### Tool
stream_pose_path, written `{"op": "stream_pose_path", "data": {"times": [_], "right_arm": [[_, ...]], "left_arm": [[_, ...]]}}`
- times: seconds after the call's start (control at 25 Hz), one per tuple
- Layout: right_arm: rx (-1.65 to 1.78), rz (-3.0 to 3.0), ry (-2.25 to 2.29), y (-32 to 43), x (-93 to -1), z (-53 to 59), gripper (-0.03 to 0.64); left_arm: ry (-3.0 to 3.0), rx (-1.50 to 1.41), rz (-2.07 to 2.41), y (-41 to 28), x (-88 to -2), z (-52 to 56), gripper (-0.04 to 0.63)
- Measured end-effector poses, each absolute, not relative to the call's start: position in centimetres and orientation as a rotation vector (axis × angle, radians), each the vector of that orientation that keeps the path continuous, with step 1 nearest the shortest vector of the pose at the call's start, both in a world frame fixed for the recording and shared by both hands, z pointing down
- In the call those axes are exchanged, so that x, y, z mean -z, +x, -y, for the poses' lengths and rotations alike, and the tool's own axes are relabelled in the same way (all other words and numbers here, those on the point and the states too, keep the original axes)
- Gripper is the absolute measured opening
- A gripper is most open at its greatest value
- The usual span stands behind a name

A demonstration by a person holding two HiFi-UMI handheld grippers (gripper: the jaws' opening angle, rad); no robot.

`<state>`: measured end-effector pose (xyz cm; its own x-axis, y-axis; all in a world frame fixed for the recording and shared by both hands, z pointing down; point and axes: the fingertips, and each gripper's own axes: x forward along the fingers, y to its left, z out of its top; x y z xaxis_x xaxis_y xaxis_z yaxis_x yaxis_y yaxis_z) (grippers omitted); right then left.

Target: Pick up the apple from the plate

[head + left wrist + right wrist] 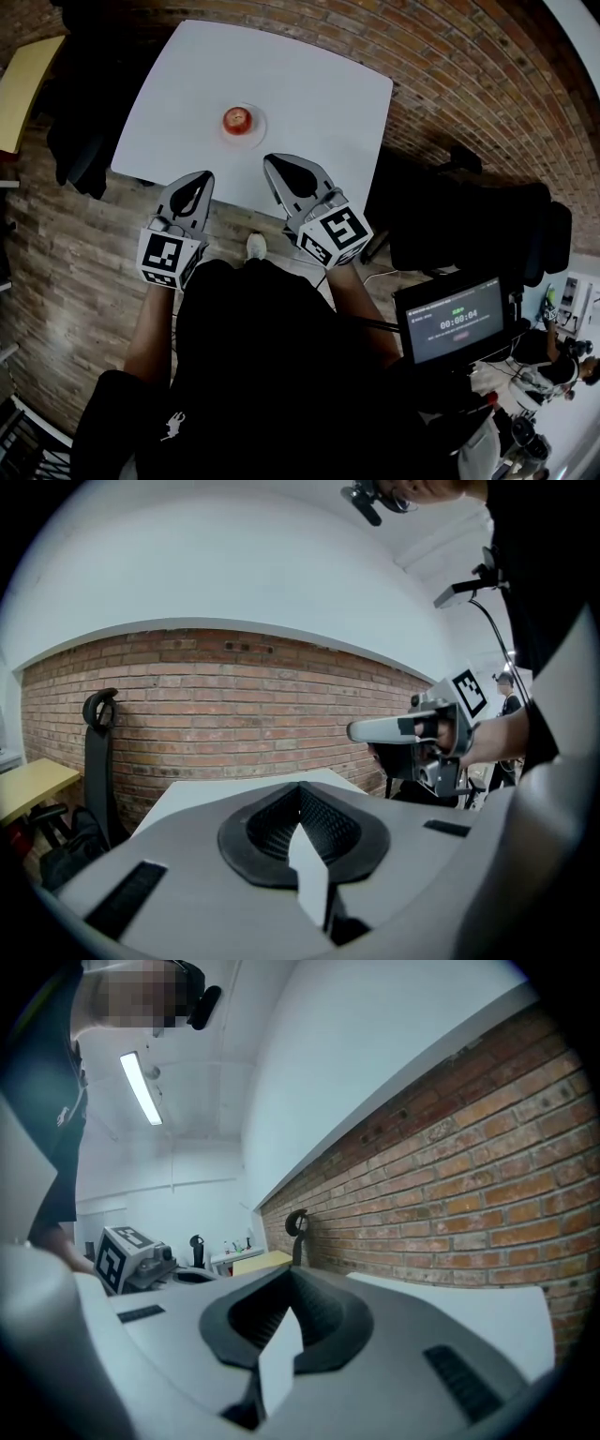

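A red apple (pixel 236 119) rests on a small white plate (pixel 258 131) near the middle of the white table (pixel 309 80) in the head view. Both grippers hover side by side at the table's near edge, short of the plate. My left gripper (pixel 202 176) is shut with nothing in it, and its own view shows the jaws (pixel 300 787) meeting over the tabletop. To its right, my right gripper (pixel 271 160) has its jaws together and holds nothing (pixel 289 1271). The apple and plate appear in neither gripper view.
A black chair (pixel 469 225) and a small screen (pixel 453 323) stand to the right of the table. A yellow table (pixel 23 84) and dark bags (pixel 80 141) sit at the left. A brick wall (pixel 234 705) runs behind the table.
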<state>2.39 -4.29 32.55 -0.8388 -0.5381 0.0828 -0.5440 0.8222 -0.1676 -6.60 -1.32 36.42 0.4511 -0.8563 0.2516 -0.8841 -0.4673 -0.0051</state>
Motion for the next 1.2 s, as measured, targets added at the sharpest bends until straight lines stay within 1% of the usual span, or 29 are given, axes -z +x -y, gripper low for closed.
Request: {"op": "stream_pose_path", "data": {"times": [0.28,0.68,0.92,1.2], "right_arm": [[-0.319,2.973,0.840,3.4,-33.6,6.2,0.002],[-0.311,2.968,0.836,1.6,-33.4,5.1,0.003],[-0.313,2.949,0.872,2.3,-34.1,6.9,0.002],[-0.302,2.931,0.970,1.5,-33.2,9.1,0.002]], "left_arm": [[2.526,-0.357,1.567,-5.4,-37.4,2.7,0.005],[2.512,-0.354,1.581,-7.6,-37.4,1.3,0.005],[2.538,-0.348,1.539,-6.6,-38.2,3.5,0.005],[2.596,-0.359,1.465,-7.6,-37.8,6.3,0.005]]}}
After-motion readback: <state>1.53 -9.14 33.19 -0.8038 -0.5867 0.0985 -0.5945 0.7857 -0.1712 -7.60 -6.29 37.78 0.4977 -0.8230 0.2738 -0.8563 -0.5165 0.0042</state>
